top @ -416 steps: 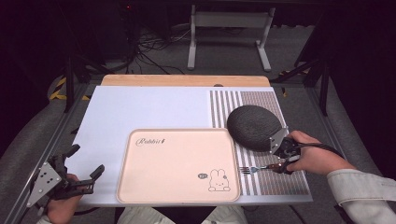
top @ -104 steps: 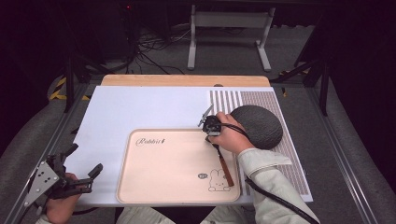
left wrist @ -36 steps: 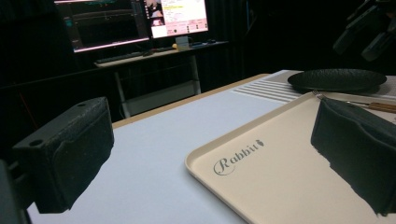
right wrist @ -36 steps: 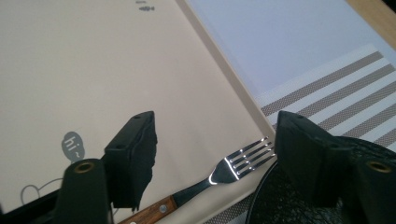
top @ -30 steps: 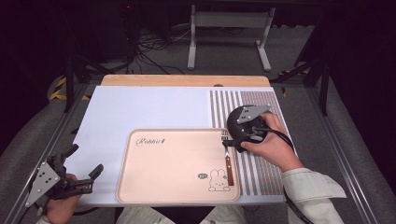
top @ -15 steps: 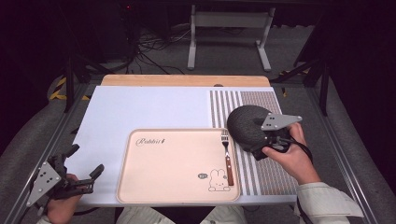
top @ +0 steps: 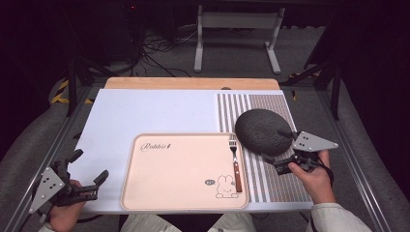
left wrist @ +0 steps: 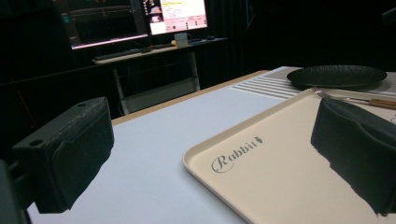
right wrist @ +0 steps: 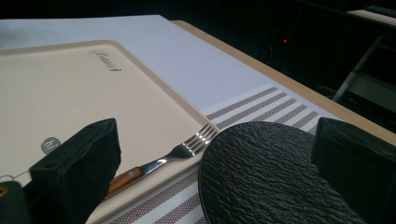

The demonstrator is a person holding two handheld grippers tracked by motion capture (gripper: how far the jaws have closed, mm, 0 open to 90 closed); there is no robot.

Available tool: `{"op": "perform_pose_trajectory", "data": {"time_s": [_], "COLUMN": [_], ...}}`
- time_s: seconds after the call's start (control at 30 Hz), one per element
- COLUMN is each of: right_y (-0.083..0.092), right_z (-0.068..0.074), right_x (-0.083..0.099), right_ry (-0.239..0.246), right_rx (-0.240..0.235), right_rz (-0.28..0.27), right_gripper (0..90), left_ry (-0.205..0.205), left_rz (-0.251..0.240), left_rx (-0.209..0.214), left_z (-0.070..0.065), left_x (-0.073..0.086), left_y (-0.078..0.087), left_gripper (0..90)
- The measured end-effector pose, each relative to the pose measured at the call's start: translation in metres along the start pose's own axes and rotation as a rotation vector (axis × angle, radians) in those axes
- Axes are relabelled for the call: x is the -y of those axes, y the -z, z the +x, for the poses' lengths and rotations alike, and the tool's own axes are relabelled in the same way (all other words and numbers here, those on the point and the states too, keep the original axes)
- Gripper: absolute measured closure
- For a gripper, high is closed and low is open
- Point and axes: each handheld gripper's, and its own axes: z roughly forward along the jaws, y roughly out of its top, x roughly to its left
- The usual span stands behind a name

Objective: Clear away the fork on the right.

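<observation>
The right gripper (top: 286, 163) sits at the near right of the table, jaws spread and empty, pointing left and away toward the round dark slate-textured plate (top: 264, 131). Judged from this pose, the plate is the likely next object. It lies just beyond the jaw tips; in the right gripper view its near rim fills the gap between the two black jaws. The right hand (top: 314, 180) is by far the nearer; the left gripper (top: 87, 181) rests at the near left corner, well apart, its jaws also spread and empty.

The plate is circular, so it has no long axis; any approach meets the rim alike. It rests flat on the brown-and-white striped placemat (top: 275, 180), right of the beige rectangular tray with a rabbit print (top: 179, 176). Its surface is matte, rough and nearly black, with a low profile.

A steel fork with a wooden handle (top: 236, 165) lies along the tray's right edge, tines far, handle near. The tines sit just beside the plate's left rim; whether they touch cannot be told.
</observation>
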Motion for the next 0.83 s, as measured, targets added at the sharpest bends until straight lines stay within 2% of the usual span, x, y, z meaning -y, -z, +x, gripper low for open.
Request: {"op": "perform_pose_trajectory", "data": {"time_s": [0.1,0.37,0.47,0.63,0.7,0.73,0.77,0.83], "right_y": [0.004,0.016,0.017,0.02,0.021,0.021,0.022,0.023], "right_z": [-0.001,-0.003,-0.002,-0.001,-0.001,-0.001,-0.002,-0.002], "right_x": [0.011,0.044,0.051,0.072,0.078,0.078,0.081,0.083], "right_ry": [0.006,-0.071,-0.076,-0.139,-0.182,-0.182,-0.2,-0.208], "right_rx": [0.022,0.072,0.082,0.115,0.104,0.104,0.128,0.133], "right_rz": [-0.029,-0.115,-0.128,-0.144,-0.17,-0.17,-0.178,-0.174], "right_gripper": [2.1,1.9,1.9,1.6,1.6,1.6,1.7,1.1], "left_ry": [-0.002,-0.006,-0.004,-0.008,-0.01,-0.009,-0.008,-0.008], "left_rz": [-0.001,-0.003,-0.004,-0.01,-0.012,-0.009,-0.011,-0.01], "left_rx": [0.0,0.001,0.003,0.007,0.007,0.006,0.007,0.009], "left_z": [0.0,-0.001,-0.001,0.0,0.0,0.0,0.0,0.0], "left_x": [0.0,0.0,0.0,0.0,0.0,0.0,0.0,0.0], "left_y": [0.0,-0.001,-0.001,-0.002,-0.002,-0.002,-0.003,-0.005], "left_gripper": [0.0,0.1,0.1,0.0,0.0,0.0,0.1,0.0]}}
